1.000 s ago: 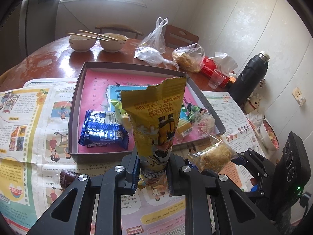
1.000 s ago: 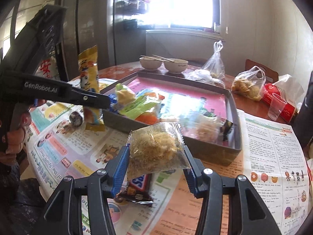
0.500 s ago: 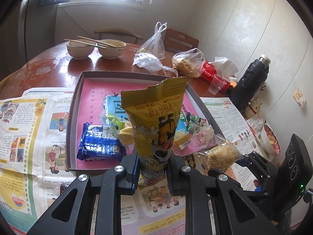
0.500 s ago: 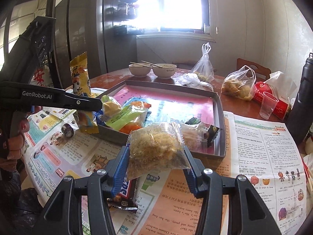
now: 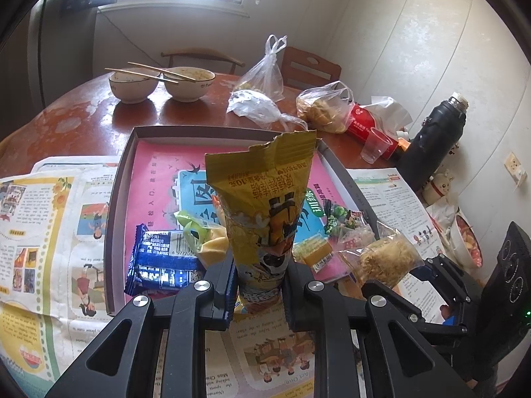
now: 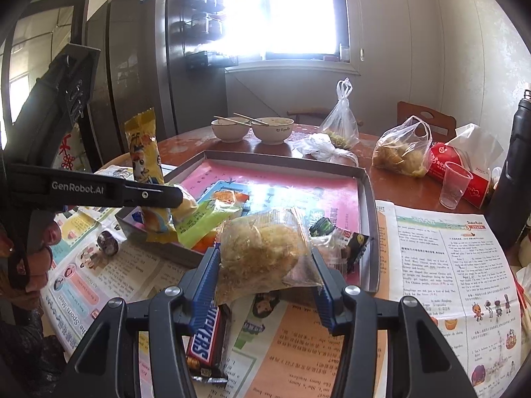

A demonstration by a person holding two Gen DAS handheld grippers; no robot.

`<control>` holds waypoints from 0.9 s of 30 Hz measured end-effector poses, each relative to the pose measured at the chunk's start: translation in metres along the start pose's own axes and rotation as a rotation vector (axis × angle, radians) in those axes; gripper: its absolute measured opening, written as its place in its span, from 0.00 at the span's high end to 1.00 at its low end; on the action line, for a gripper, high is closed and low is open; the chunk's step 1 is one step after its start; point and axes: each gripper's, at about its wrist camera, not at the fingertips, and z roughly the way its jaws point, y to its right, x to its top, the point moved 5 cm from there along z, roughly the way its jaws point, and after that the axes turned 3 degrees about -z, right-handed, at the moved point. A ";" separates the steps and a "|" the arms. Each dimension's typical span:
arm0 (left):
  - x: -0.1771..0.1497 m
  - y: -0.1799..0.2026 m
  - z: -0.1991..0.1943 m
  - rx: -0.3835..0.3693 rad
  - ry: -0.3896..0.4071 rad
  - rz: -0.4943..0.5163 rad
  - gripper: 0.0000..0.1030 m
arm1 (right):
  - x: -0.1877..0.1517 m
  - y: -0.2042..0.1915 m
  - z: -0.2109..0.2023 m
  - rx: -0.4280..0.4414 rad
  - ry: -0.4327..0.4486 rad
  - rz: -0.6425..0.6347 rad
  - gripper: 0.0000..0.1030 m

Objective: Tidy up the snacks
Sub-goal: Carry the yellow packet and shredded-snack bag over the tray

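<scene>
My left gripper [image 5: 259,290] is shut on a tall yellow snack packet [image 5: 262,205], held upright at the near edge of the grey tray [image 5: 114,205]; the same packet [image 6: 146,165] shows in the right wrist view at the tray's left corner. My right gripper [image 6: 265,278] is shut on a clear bag of golden shredded snack [image 6: 262,252], held just above the tray's near rim [image 6: 373,232]; that bag [image 5: 385,258] appears at the right in the left wrist view. Inside the tray lie a blue wrapper [image 5: 162,265], a green packet [image 6: 205,219] and other small snacks.
A Snickers bar [image 6: 207,338] and a small round dark item [image 6: 108,242] lie on the newspaper in front of the tray. Behind it stand two bowls with chopsticks [image 5: 159,83], plastic bags [image 5: 322,106], a clear cup [image 5: 376,144] and a black flask [image 5: 431,139].
Both grippers have edged forward toward the tray with their packets still held. The tray and its snacks look nearer and lower in both views.
</scene>
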 end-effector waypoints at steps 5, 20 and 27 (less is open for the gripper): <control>0.003 -0.001 0.008 0.002 -0.007 0.000 0.78 | 0.004 0.001 0.004 0.001 0.001 0.006 0.49; 0.012 -0.003 0.024 -0.007 -0.021 0.001 0.78 | 0.019 0.001 0.024 0.017 -0.001 0.010 0.49; 0.015 -0.002 0.032 -0.008 -0.031 0.001 0.78 | 0.020 0.000 0.036 0.021 -0.015 0.004 0.49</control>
